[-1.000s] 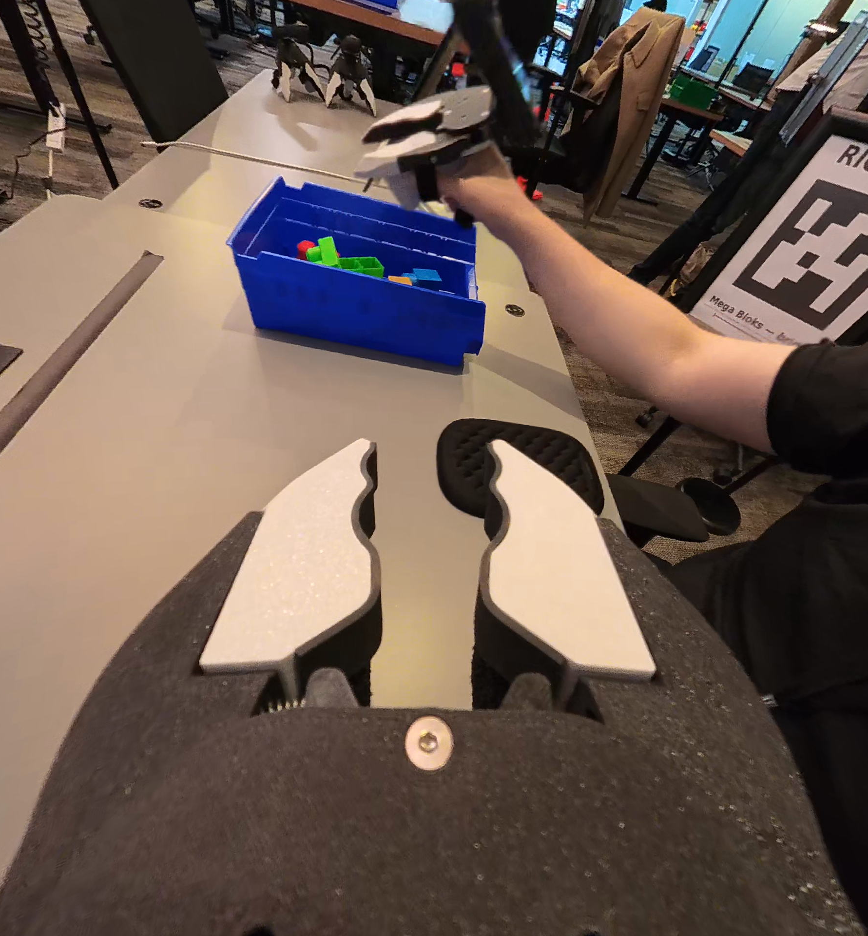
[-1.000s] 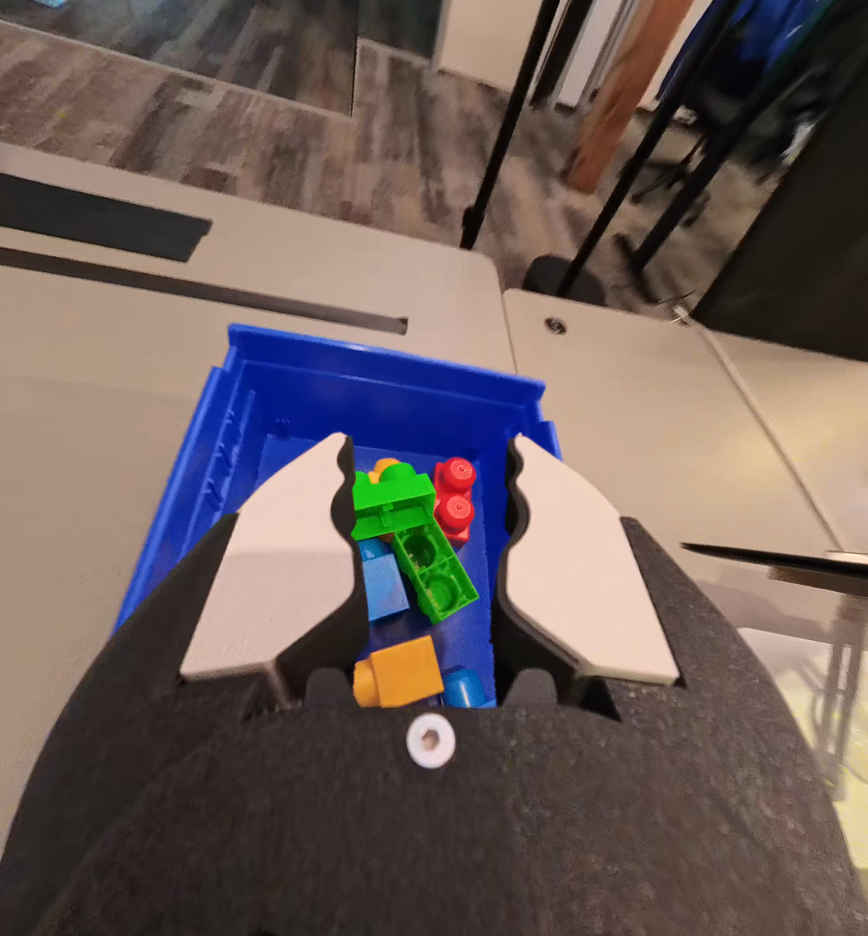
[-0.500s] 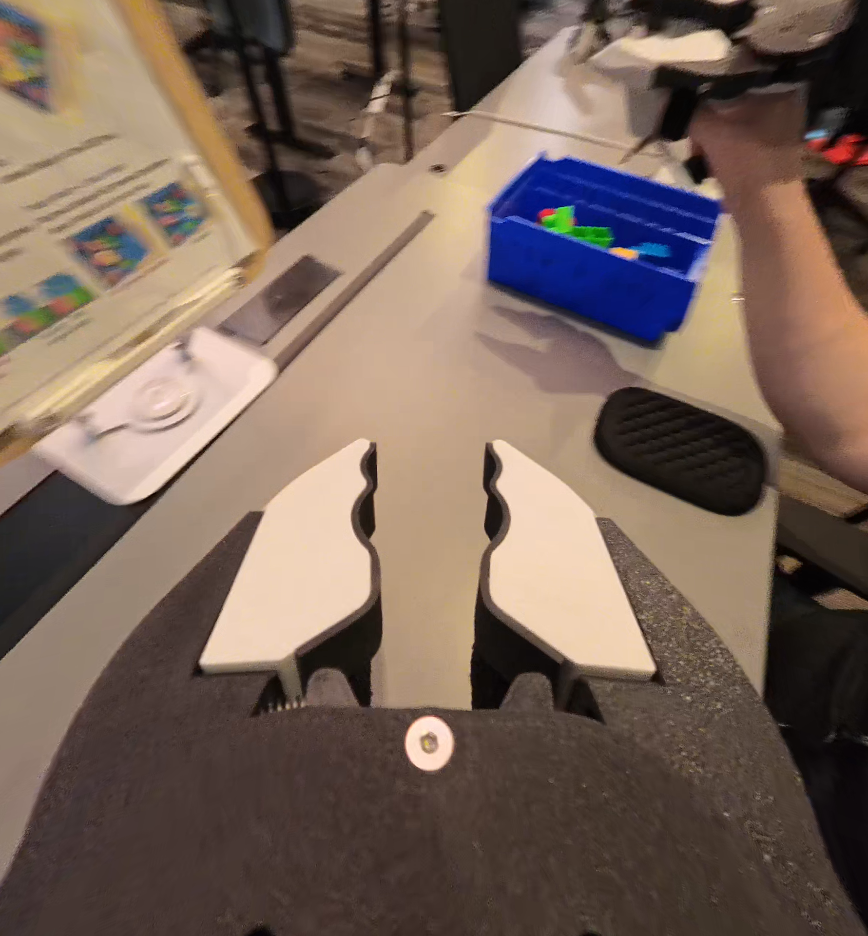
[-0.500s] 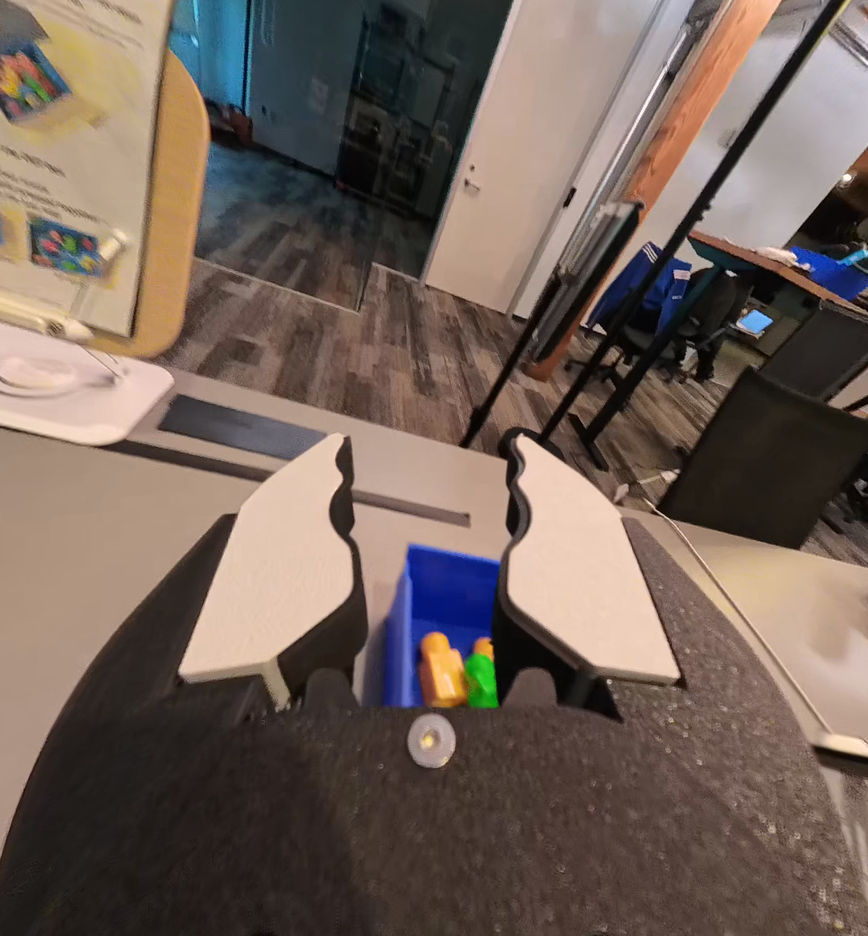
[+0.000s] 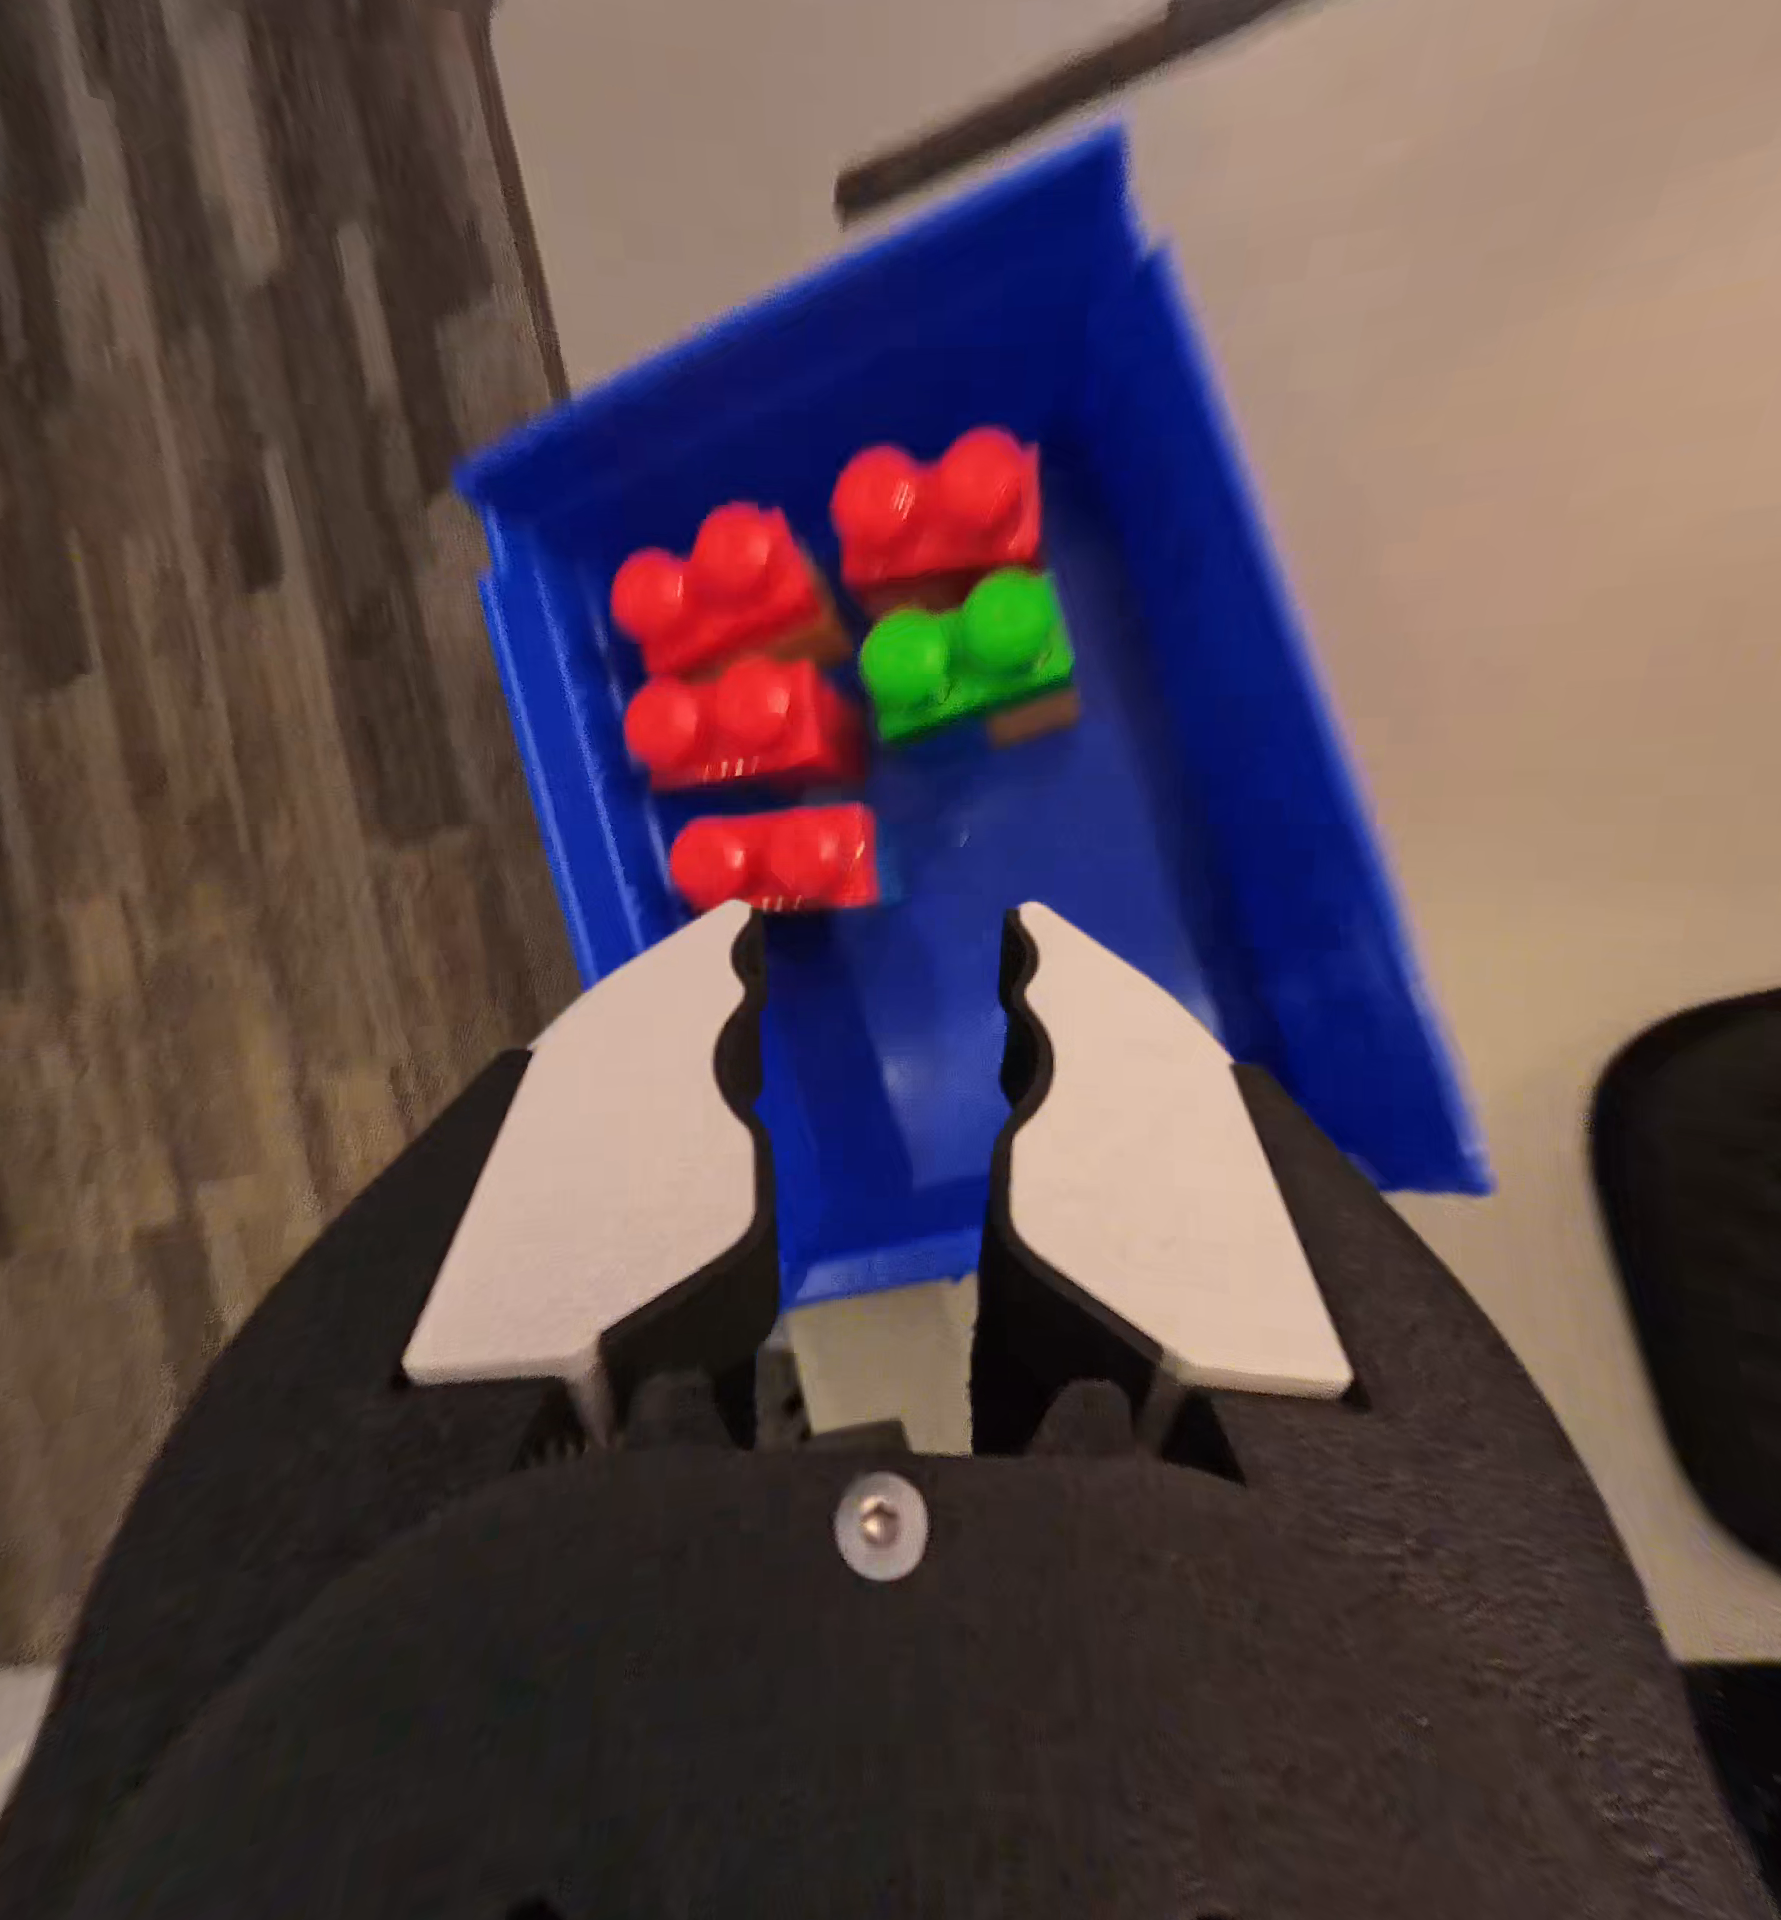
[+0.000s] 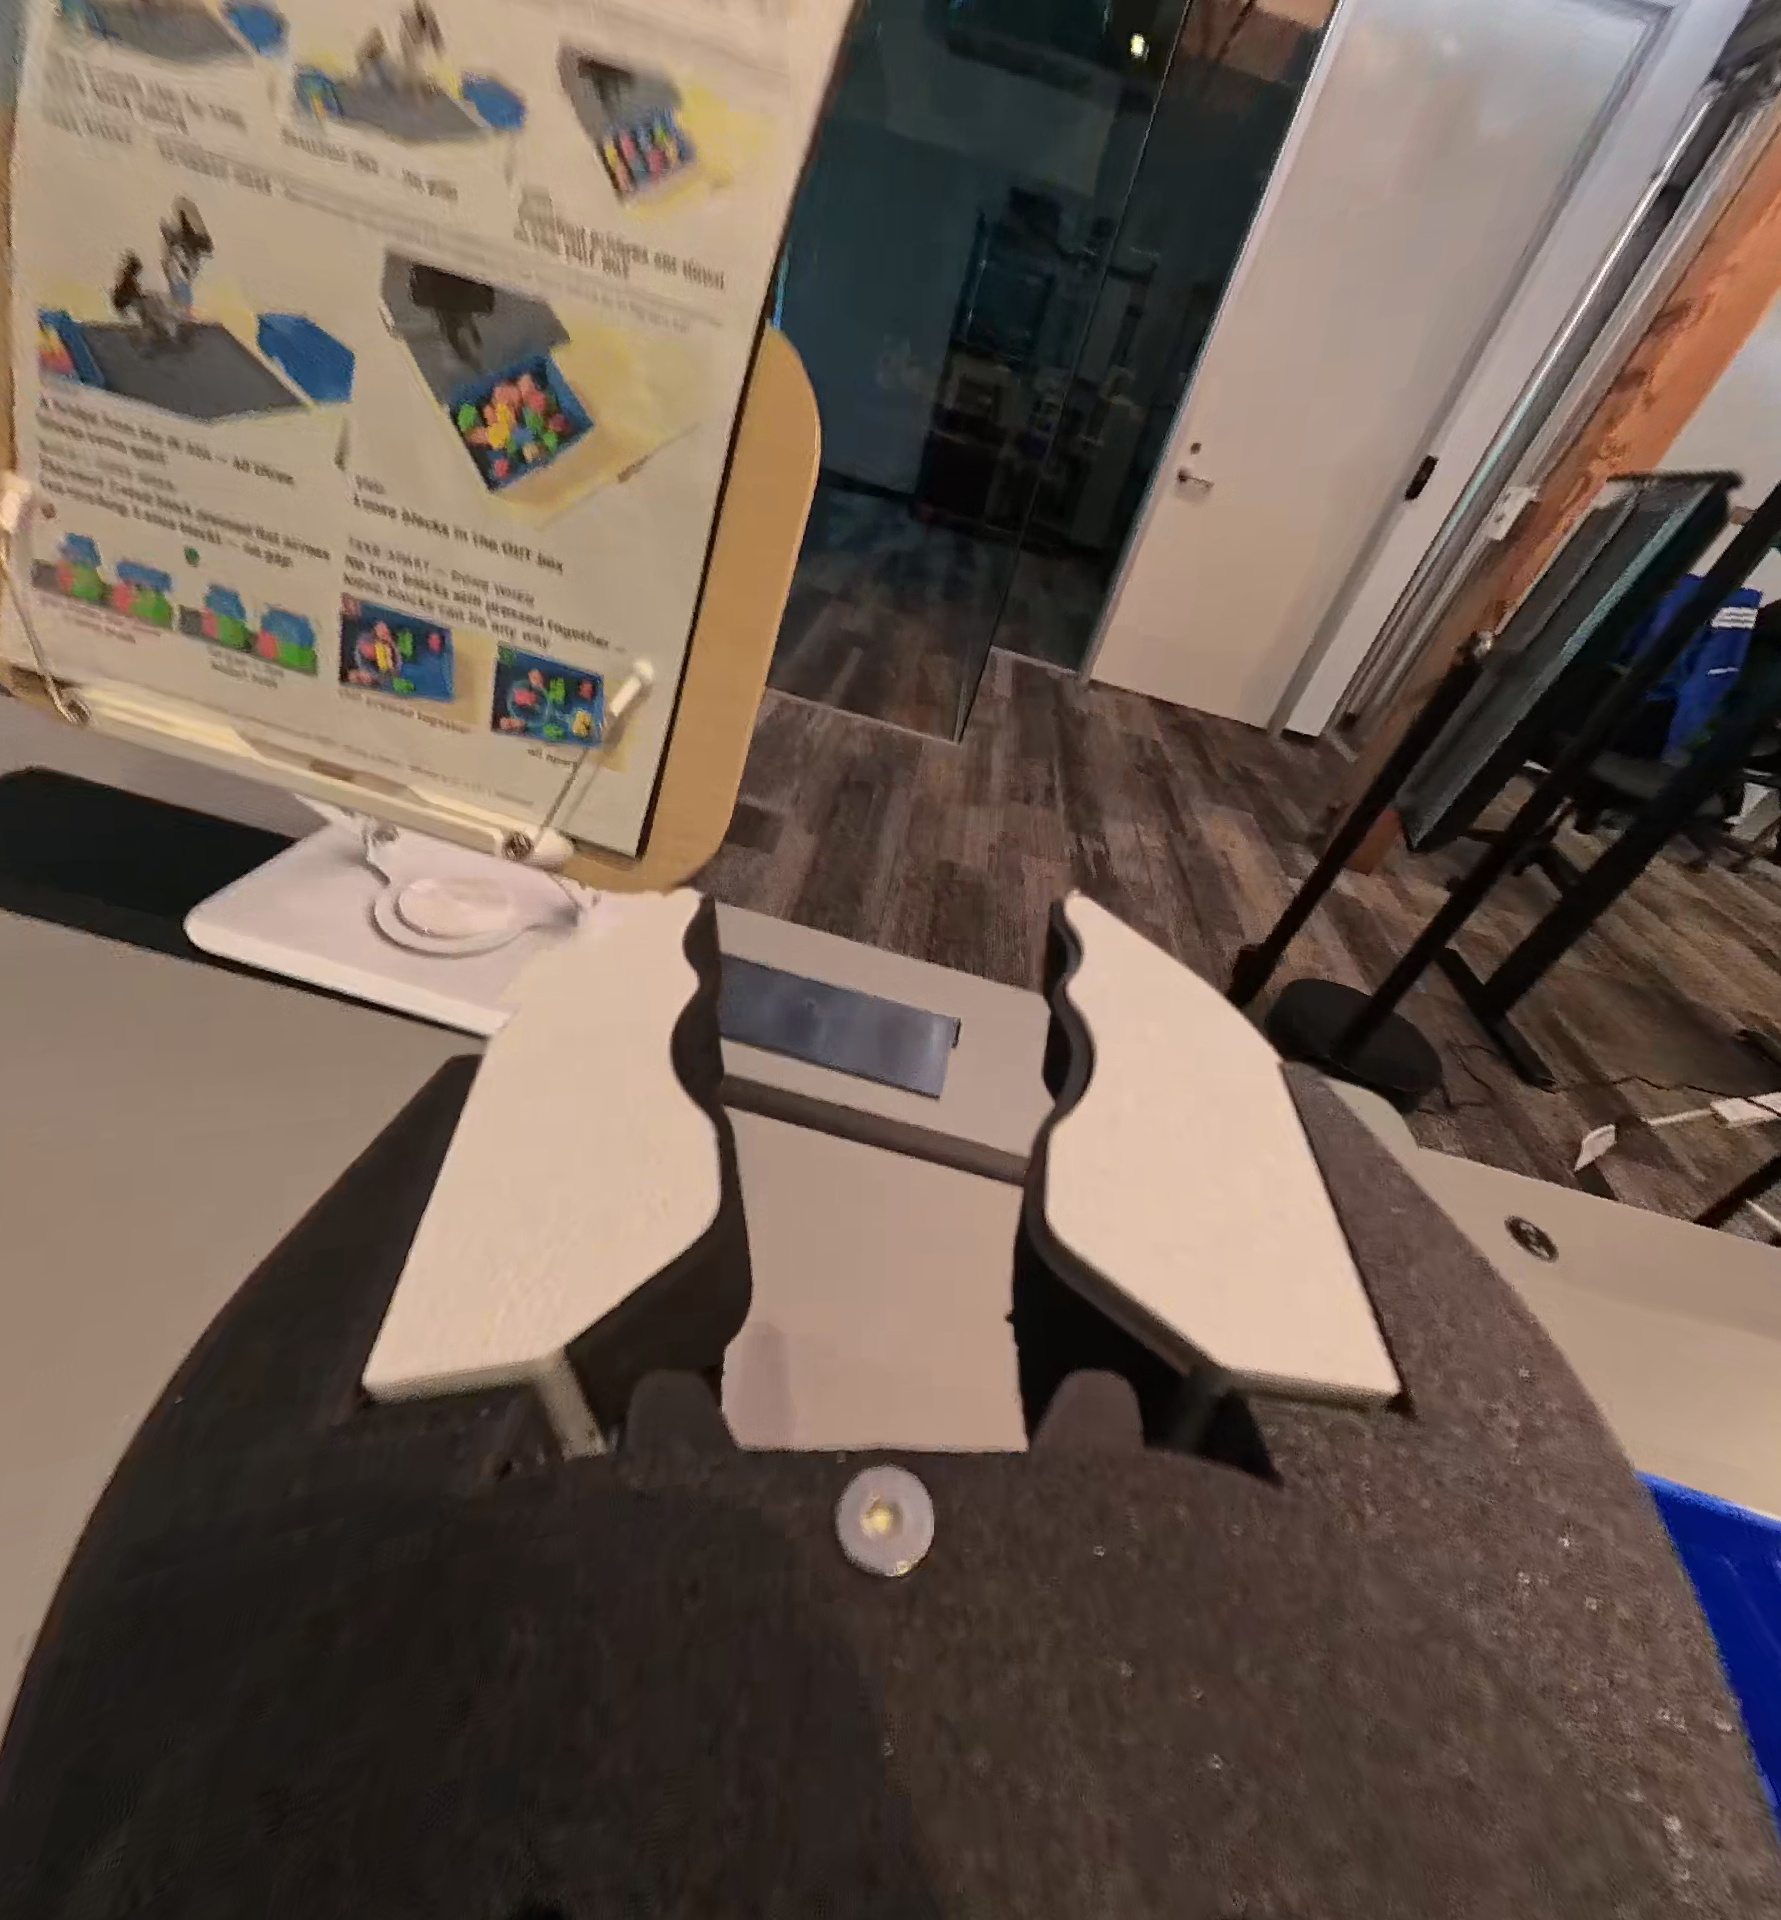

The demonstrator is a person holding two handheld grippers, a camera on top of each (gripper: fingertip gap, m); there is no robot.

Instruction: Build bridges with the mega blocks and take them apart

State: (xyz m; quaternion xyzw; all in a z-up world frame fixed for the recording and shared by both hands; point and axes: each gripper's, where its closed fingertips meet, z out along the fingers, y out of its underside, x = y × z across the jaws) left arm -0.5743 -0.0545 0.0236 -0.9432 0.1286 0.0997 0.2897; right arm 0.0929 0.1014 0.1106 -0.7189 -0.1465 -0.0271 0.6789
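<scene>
In the left wrist view a blue bin [image 5: 1270, 727] sits at the table's edge and holds several red blocks [image 5: 751, 717] and one green block [image 5: 959, 655], studs up. My left gripper [image 5: 875, 920] is open and empty, hovering over the bin's near half, its tips just short of the nearest red block [image 5: 777, 857]. In the right wrist view my right gripper [image 6: 875, 920] is open and empty above the bare grey table [image 6: 138, 1122]. A corner of another blue bin [image 6: 1759, 1662] shows at the lower right.
An instruction sheet on a wooden board [image 6: 377, 395] stands on a white base [image 6: 377, 925] at the table's back. A dark slot [image 6: 834, 1023] lies in the table ahead of the right gripper. A black pad [image 5: 1738, 1278] lies right of the bin. Floor [image 5: 190, 623] lies beyond the table edge.
My left gripper swung from the open table to over a blue bin with red and green blocks. My right gripper lifted away from its bin and now faces the instruction sheet. Both stay open.
</scene>
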